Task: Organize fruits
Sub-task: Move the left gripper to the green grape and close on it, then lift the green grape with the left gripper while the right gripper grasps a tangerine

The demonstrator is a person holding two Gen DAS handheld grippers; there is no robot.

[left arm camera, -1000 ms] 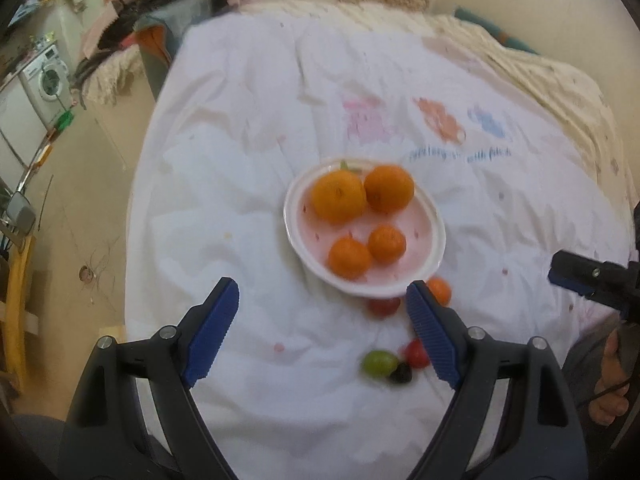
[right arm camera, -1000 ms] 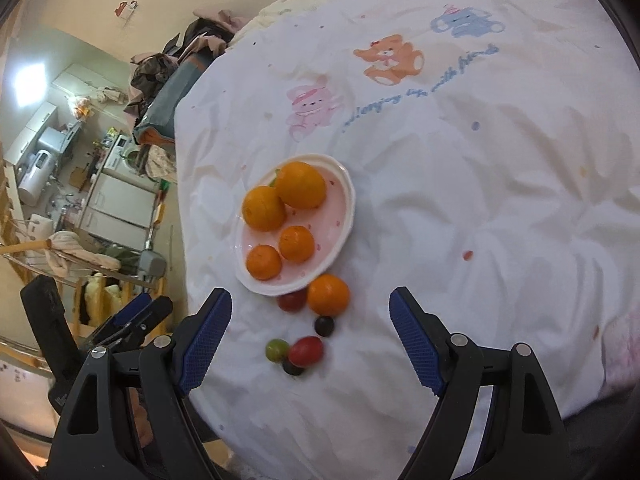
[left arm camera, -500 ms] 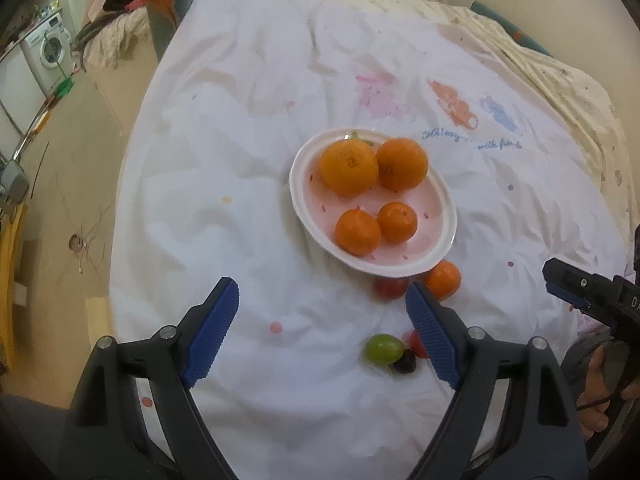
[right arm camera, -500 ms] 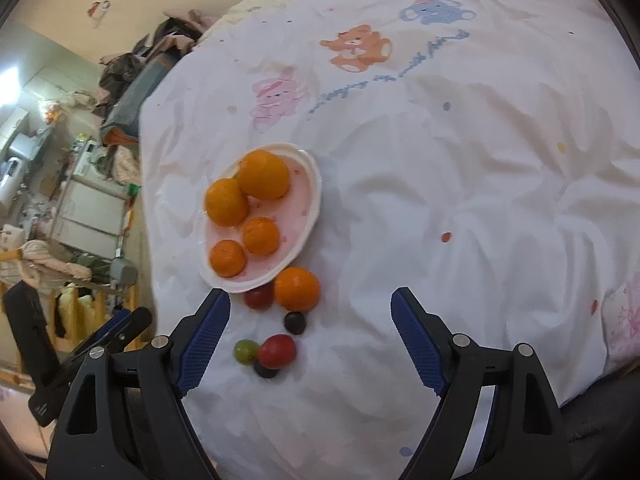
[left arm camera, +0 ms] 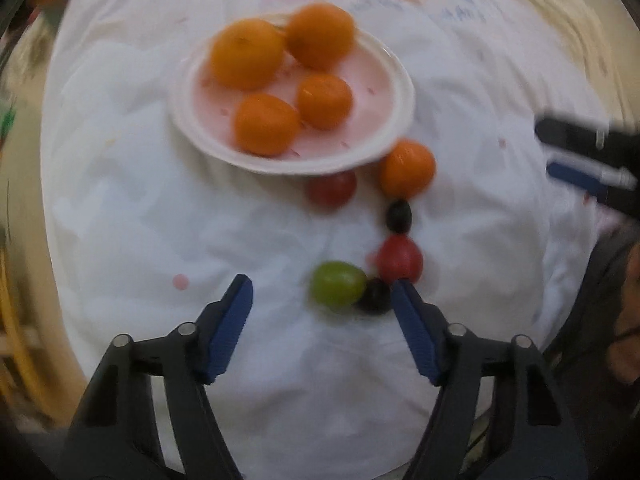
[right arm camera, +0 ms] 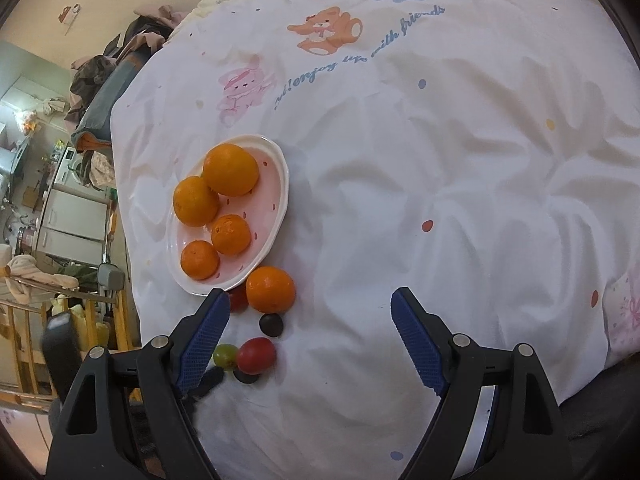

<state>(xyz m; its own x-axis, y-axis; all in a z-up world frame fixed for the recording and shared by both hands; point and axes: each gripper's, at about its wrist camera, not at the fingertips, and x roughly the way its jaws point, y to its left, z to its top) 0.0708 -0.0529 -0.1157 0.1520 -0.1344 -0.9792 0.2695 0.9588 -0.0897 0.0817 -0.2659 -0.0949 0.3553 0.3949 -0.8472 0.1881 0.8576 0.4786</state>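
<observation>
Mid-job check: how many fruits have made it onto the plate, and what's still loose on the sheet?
Done: four oranges sit on the pink plate. In hand: nothing; the left gripper, its jaws just narrowed, is low by the green grape, not gripping. The right gripper is open and empty. Left: the loose orange, two red tomatoes and two dark grapes on the sheet.

four oranges on plate, fifth orange just beside its rim

Pink plate (white rim) — orange mandarins, blue pads.
</observation>
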